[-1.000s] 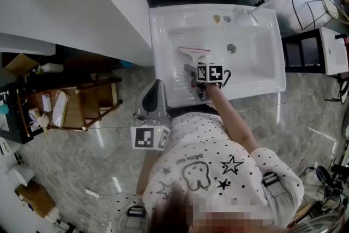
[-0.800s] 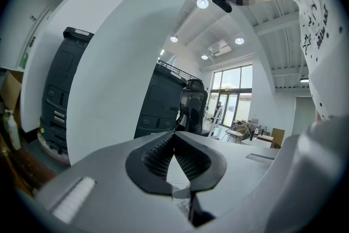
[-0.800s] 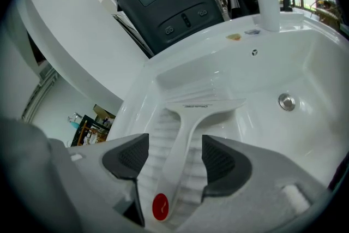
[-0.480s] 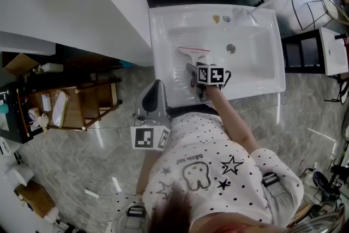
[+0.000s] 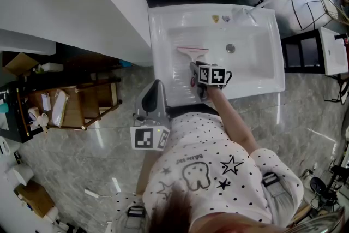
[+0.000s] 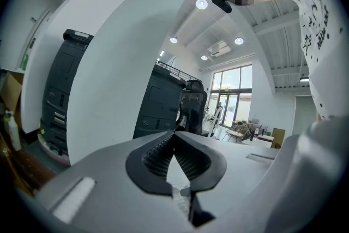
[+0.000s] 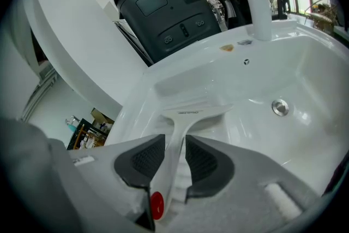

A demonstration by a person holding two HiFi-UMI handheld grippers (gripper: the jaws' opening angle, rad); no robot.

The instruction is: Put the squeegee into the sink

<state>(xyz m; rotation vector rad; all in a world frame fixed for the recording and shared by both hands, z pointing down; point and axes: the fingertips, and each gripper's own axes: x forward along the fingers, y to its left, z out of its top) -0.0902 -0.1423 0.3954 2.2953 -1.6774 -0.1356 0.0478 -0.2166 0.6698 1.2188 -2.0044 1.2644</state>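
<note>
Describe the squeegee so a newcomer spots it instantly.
Find the white sink, then look left of its round drain. The squeegee lies there: white, T-shaped, wide blade, slim handle ending in a red dot. Nothing else loose is in the basin, and its handle is held between the jaws of the right gripper, which have just been closing.

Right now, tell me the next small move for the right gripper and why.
Probably finish closing the right gripper on the handle of the squeegee before lifting. Its jaws have just been closing with the handle between them, pads close on both sides, but a firm press isn't clear. The squeegee lies on the ribbed side of the sink, away from the drain.
</note>
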